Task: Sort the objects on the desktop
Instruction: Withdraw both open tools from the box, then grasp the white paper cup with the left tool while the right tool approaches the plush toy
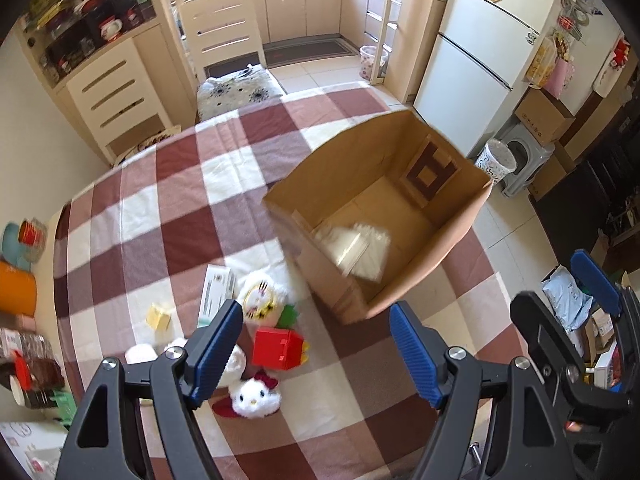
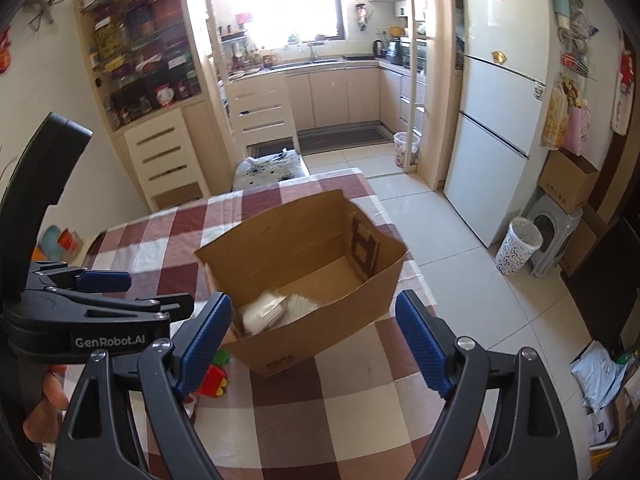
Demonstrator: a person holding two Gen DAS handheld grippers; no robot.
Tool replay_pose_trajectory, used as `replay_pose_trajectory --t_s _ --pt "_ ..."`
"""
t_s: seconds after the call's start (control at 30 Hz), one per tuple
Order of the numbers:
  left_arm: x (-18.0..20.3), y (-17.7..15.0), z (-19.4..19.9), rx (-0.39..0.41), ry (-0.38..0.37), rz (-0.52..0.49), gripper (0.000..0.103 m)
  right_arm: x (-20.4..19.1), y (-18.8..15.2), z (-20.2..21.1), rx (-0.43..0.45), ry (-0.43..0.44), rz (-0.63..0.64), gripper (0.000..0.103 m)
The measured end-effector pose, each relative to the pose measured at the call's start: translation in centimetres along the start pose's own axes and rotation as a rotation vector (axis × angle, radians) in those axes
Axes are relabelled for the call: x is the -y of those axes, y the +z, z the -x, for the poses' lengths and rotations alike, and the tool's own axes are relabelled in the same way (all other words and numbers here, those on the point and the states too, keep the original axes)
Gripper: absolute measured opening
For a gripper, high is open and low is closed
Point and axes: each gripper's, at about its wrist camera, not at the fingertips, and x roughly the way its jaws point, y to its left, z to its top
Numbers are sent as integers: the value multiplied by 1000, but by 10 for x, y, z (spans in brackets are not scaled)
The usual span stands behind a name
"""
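**A:** Start at the tongs. How do they stand?

**B:** The left gripper (image 1: 316, 350) is spread wide with nothing between its two blue pads. The right gripper (image 2: 314, 338) is the same, wide and holding nothing. Both hang above the checked tablecloth (image 1: 168, 208).

**A:** What lies nearest the left one?

**B:** A small heap just beside its left finger. I count two white plush cats: one with a red bow (image 1: 256, 394) close to the table's near edge, and one with a yellow face (image 1: 262, 300) farther in. Between them sits one red box (image 1: 278, 348), with a bit of green touching it. Left of those are one small yellow block (image 1: 159, 316) and one white printed carton (image 1: 216, 290). Something pale and round lies partly behind the finger; I cannot tell what it is.

**A:** And the box?

**B:** One open cardboard box (image 1: 452, 236), upright on the cloth to the right of the heap, near the table's right edge. Inside, on its floor at the near end, lie white plastic packets (image 2: 276, 308). Two, it looks, though the blur leaves the count unsure.

**A:** Beyond the table?

**B:** One white fridge (image 2: 500, 128), and two patterned bins (image 2: 518, 246) on the tiled floor.
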Motion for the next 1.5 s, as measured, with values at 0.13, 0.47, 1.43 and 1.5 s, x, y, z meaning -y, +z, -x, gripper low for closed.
replay_pose_trajectory --t_s 0.13,0.47,1.43,1.5 --pt "-25 -37 -5 11 8 25 78 -17 -21 -6 -27 28 28 85" --pt "-146 -170 -53 -45 115 205 78 -84 -98 -28 -111 140 182 85" --pt "-254 -187 -126 -1 183 201 9 -195 -203 -132 -376 294 379 56" --pt "-256 -190 -125 -6 181 210 9 -200 -204 -139 -374 292 386 56"
